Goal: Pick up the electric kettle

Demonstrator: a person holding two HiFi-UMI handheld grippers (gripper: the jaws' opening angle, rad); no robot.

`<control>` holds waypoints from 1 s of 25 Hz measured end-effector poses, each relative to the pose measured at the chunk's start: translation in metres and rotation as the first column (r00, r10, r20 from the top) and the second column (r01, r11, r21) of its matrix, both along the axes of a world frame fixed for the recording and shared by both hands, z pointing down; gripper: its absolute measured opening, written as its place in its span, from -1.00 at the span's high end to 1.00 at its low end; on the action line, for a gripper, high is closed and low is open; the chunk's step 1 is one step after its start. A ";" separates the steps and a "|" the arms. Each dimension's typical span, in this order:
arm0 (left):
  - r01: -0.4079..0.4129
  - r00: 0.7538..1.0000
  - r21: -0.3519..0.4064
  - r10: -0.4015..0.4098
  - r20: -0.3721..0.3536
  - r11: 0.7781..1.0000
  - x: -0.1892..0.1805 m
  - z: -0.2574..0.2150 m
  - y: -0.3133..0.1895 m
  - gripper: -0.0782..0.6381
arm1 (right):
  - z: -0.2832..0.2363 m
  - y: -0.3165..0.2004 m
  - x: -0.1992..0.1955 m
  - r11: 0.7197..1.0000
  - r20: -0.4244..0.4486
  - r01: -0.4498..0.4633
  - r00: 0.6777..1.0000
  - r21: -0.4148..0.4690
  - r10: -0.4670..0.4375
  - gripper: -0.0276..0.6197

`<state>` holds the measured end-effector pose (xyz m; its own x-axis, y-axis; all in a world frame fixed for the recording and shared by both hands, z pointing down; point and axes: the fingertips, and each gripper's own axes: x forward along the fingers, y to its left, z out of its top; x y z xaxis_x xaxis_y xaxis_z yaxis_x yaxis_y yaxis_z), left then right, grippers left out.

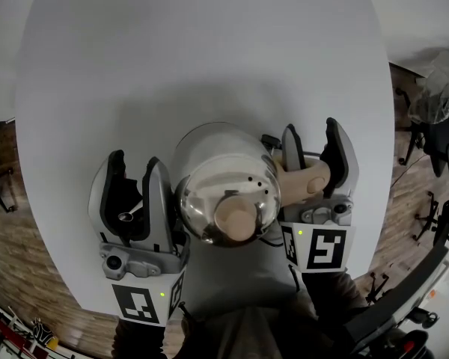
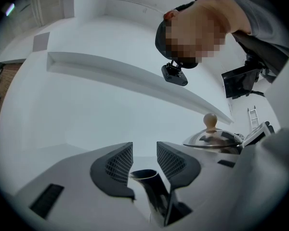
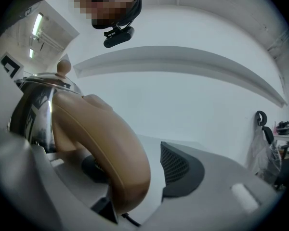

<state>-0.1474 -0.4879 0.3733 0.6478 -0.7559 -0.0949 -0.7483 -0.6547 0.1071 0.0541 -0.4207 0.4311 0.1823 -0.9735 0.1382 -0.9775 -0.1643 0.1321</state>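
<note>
A shiny kettle (image 1: 217,178) is held between two grippers over the white round table (image 1: 209,51), close to the table's near edge. It cannot be told if the kettle's bottom touches the table. The kettle is seen from above, and a tan knob (image 1: 236,219) is set on top of its lid.

The left gripper (image 1: 133,163) is placed at the kettle's left side. Its jaws are closed on the dark spout (image 2: 144,174), with a mesh pad pressed on each side of the spout's rim.

The right gripper (image 1: 312,129) is placed at the kettle's right side. The fat tan handle (image 3: 101,143) is held between its jaws. One pad is hidden behind the handle, and the other pad is seen just beside it.
</note>
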 end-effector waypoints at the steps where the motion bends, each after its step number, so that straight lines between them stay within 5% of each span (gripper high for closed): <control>1: -0.001 1.000 0.001 0.001 0.002 1.000 0.000 0.000 0.000 0.35 | 0.001 0.000 -0.001 1.000 0.000 0.007 1.000 -0.003 -0.007 0.20; 10: -0.008 0.999 0.001 0.008 0.039 1.000 0.005 -0.002 0.004 0.78 | -0.001 -0.004 -0.013 0.998 -0.014 0.048 0.999 -0.039 -0.048 0.75; 25: -0.006 1.000 -0.020 0.006 0.018 1.000 0.010 -0.011 0.007 0.79 | -0.005 -0.005 -0.009 0.996 -0.007 0.068 0.998 -0.050 -0.068 0.80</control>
